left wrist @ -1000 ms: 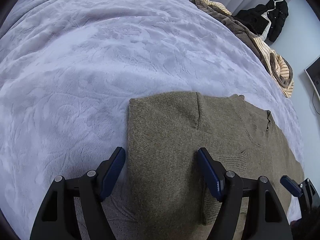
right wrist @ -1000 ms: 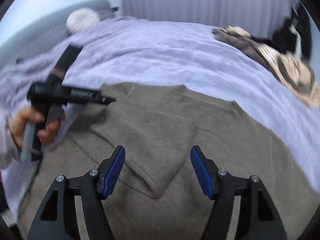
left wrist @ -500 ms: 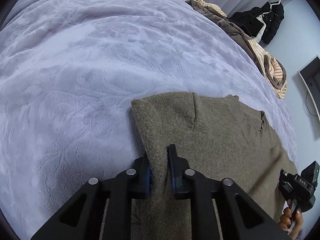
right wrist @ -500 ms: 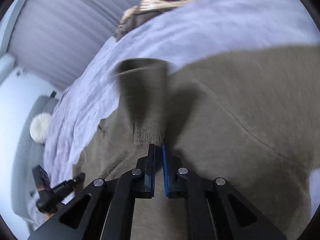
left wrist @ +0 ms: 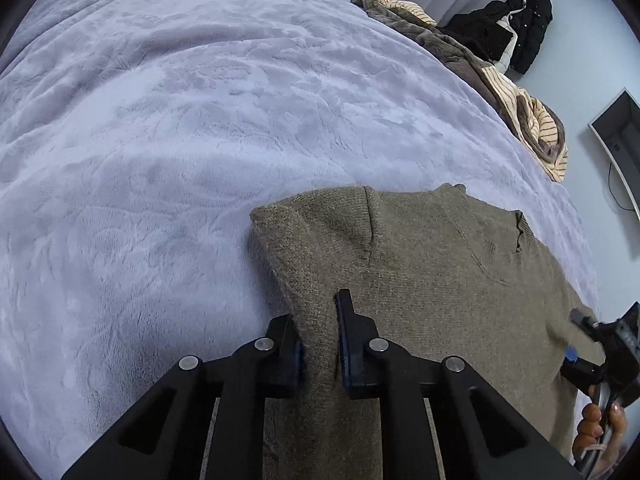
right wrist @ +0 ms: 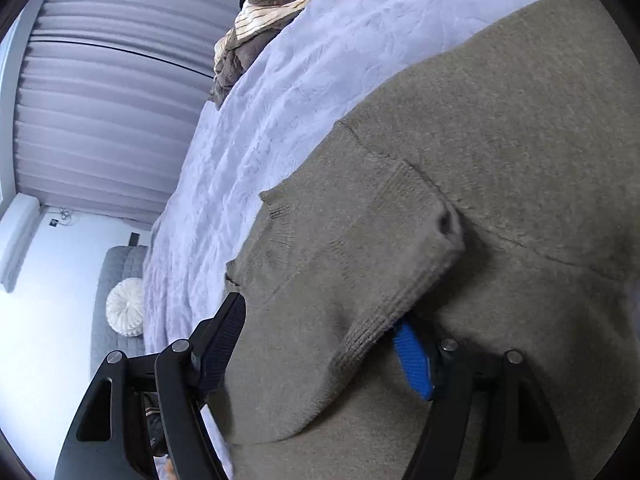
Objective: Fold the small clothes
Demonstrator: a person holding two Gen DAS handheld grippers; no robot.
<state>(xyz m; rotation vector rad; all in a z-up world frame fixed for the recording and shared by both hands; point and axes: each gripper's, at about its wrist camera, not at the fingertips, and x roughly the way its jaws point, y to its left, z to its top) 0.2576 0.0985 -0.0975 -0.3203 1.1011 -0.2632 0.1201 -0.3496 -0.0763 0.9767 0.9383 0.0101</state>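
**A:** Where is your garment right now?

**B:** Your olive-brown knit sweater [left wrist: 420,280] lies flat on the lavender plush blanket [left wrist: 180,140], filling the 4 to 6 o'clock part of your left wrist view. Its near-left folded edge runs up between the fingers of your left gripper [left wrist: 320,344].

**A:** So is that tool holding it?

**B:** Yes. Your left gripper's jaws have just been closing, and they now pinch a raised ridge of the sweater's edge, the knit squeezed between the blue pads.

**A:** And your other tool?

**B:** Your right gripper [right wrist: 324,344] is rolled to one side, so the bed tilts in its view. Its jaws have just been opening and now stand apart. The sleeve [right wrist: 380,264] lies folded across the sweater's body, its ribbed cuff [right wrist: 372,332] between the two fingers, lying over the blue pad at 5 o'clock. I can't tell whether that pad still touches the knit; the other finger stands clear of it.

**A:** What lies further out?

**B:** In your left view, a heap of striped and brown clothes [left wrist: 520,108] sits at the blanket's 2 o'clock edge, with a black jacket [left wrist: 516,28] hanging past it. Your right hand [left wrist: 600,428] shows at 4 o'clock on its gripper's handle. In your right view, pleated curtains [right wrist: 108,112] fill 10 o'clock and a round white cushion [right wrist: 125,306] sits at 8 o'clock.
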